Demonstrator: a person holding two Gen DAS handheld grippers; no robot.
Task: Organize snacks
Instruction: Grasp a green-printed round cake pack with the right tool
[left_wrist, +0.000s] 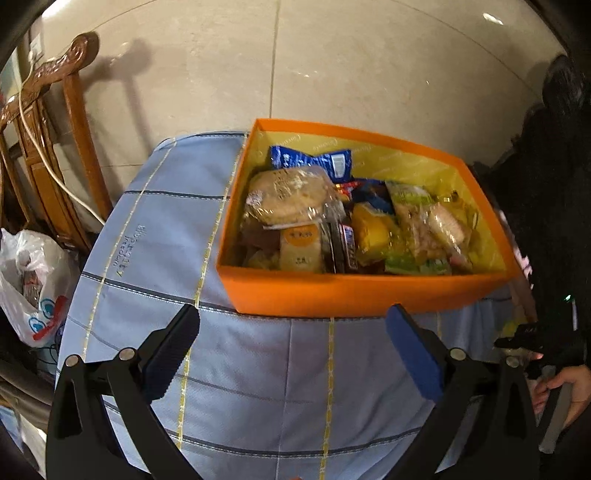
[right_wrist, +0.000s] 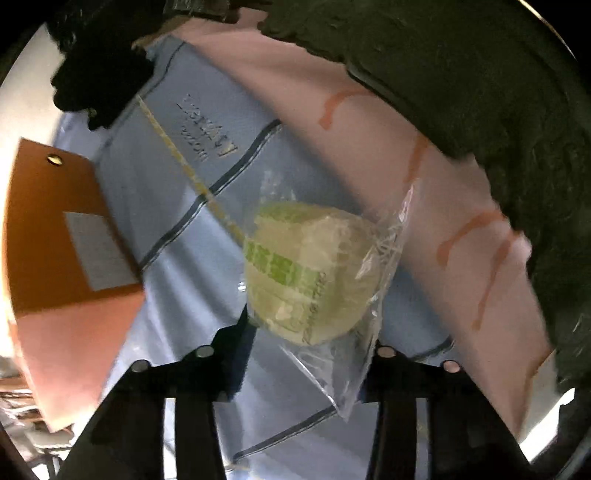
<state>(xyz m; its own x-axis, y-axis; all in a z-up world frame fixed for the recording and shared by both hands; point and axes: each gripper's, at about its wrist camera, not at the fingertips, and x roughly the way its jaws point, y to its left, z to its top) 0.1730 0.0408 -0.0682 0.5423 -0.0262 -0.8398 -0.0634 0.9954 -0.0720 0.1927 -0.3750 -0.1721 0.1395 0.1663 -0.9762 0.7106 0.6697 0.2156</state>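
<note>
An orange box (left_wrist: 369, 291) stands on a blue checked tablecloth (left_wrist: 155, 240), filled with several snack packets: a round flatbread (left_wrist: 288, 195), a blue packet (left_wrist: 314, 158), a yellow one (left_wrist: 373, 229) and a green one (left_wrist: 413, 221). My left gripper (left_wrist: 291, 317) hangs open just in front of the box, nothing between its blue pads (left_wrist: 417, 362). In the right wrist view, my right gripper (right_wrist: 310, 332) is shut on a pale green pastry in a clear wrapper (right_wrist: 314, 269), held over the tablecloth (right_wrist: 177, 206). The box's outer wall (right_wrist: 55, 221) lies to its left.
A carved wooden chair (left_wrist: 55, 147) with a white cable and a white plastic bag (left_wrist: 33, 288) stand left of the table. A hand (left_wrist: 565, 387) shows at the right edge. Pink cloth (right_wrist: 369, 129) and dark green fabric (right_wrist: 480, 92) lie beyond the pastry. Beige floor tiles (left_wrist: 369, 74) behind.
</note>
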